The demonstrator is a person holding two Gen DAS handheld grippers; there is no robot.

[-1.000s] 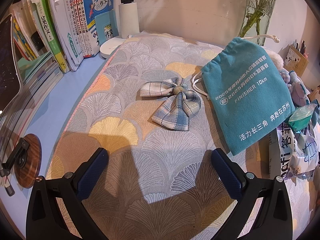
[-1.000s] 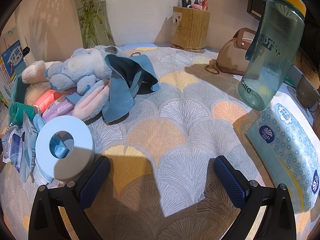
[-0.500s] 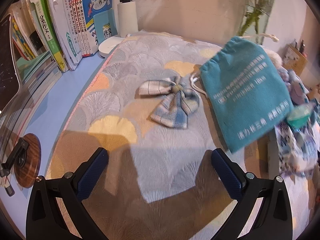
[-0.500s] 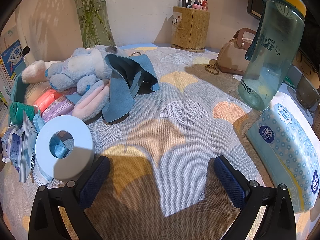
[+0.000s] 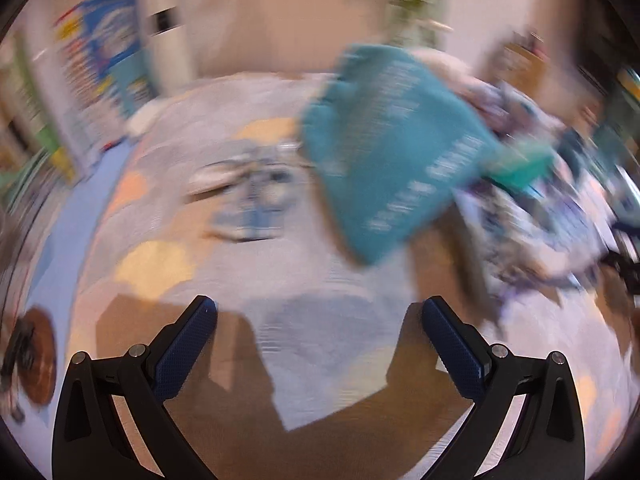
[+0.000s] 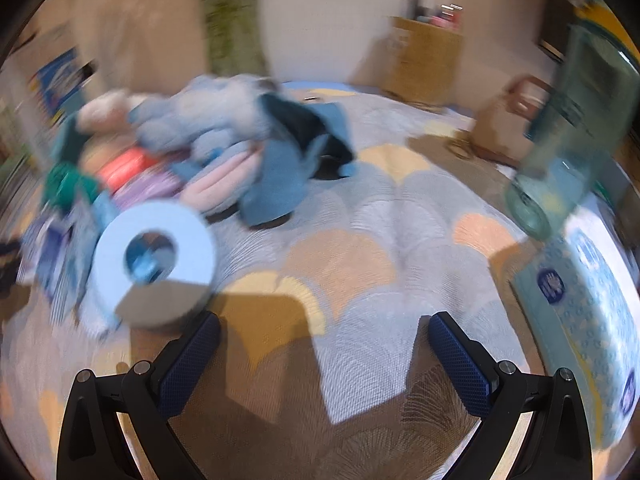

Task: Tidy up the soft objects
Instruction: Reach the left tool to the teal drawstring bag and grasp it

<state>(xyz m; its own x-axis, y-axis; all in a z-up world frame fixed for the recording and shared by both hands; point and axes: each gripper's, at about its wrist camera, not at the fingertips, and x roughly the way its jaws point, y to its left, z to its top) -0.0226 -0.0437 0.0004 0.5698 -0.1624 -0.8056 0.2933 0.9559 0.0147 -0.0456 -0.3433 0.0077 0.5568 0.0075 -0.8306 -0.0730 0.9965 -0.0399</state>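
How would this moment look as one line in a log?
left gripper: open, empty | right gripper: open, empty | teal pouch: flat on cloth | views: motion-blurred

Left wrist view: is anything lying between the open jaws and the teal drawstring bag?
Nothing visible does. Between the left gripper and the teal drawstring bag there is only bare patterned cloth; the plaid bow lies off to the bag's left. The frame is motion-blurred.

A home study corner. Schoolbooks point(image 5: 108, 64) upright along the worktop point(image 6: 360, 216) edge, a wooden pen holder point(image 6: 426, 60) at the wall. Plush toy point(image 6: 208, 116), water bottle point(image 6: 576, 136), tissue pack point(image 6: 588, 312) around.
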